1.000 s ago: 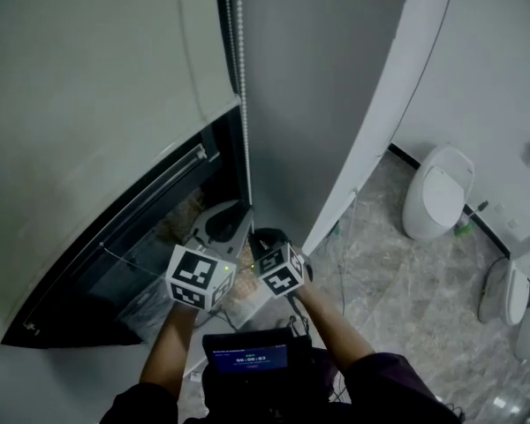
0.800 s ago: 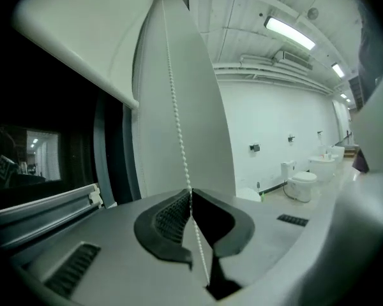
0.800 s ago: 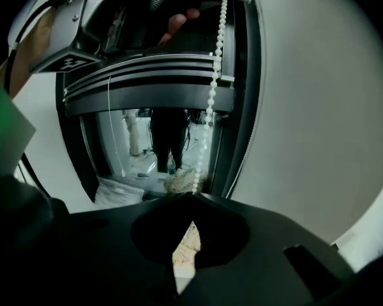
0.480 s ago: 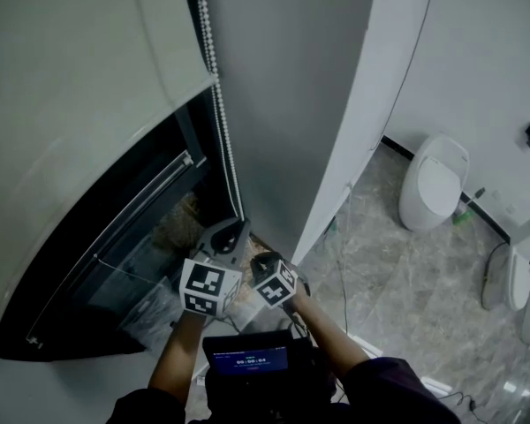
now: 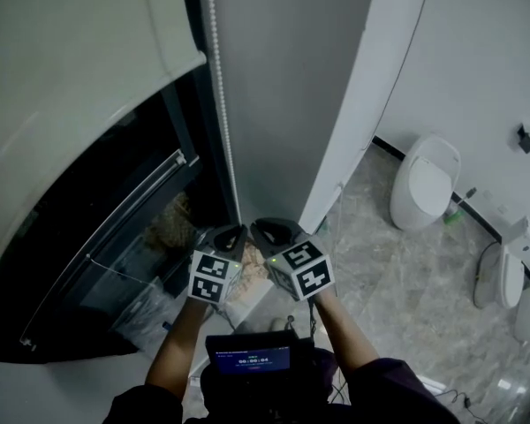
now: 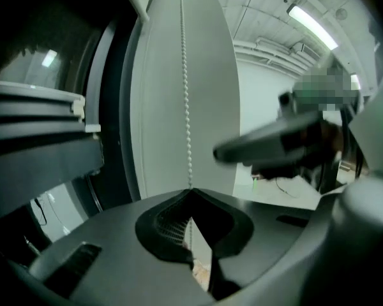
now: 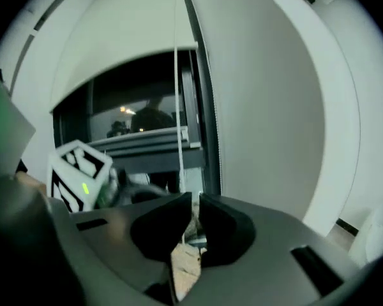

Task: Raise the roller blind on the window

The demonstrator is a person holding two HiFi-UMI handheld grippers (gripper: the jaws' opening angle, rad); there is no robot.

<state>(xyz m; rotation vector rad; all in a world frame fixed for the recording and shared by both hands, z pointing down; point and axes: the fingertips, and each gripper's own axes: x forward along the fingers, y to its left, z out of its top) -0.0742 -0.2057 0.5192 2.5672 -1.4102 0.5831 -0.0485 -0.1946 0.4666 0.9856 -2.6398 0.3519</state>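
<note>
The pale roller blind (image 5: 71, 42) covers the upper part of the dark window (image 5: 132, 210). Its white bead chain (image 5: 221, 122) hangs down beside the frame to my grippers. My left gripper (image 5: 230, 235) is shut on the chain (image 6: 186, 107), which runs straight into its closed tips (image 6: 190, 193). My right gripper (image 5: 271, 229) sits just right of it at the same height. It is all but shut (image 7: 195, 200), with only a thin slit between the pads and nothing in it. The chain (image 7: 177, 107) passes just left of those tips.
A grey wall panel (image 5: 291, 87) stands right of the window. A white toilet (image 5: 424, 188) and other white fixtures (image 5: 499, 281) stand on the stone floor (image 5: 397, 272) to the right. A small screen (image 5: 252, 358) hangs at the person's chest.
My right gripper has risen from below the left one to level with it. The left gripper has drawn downward on the chain. The blind's lower edge sits higher in the head view.
</note>
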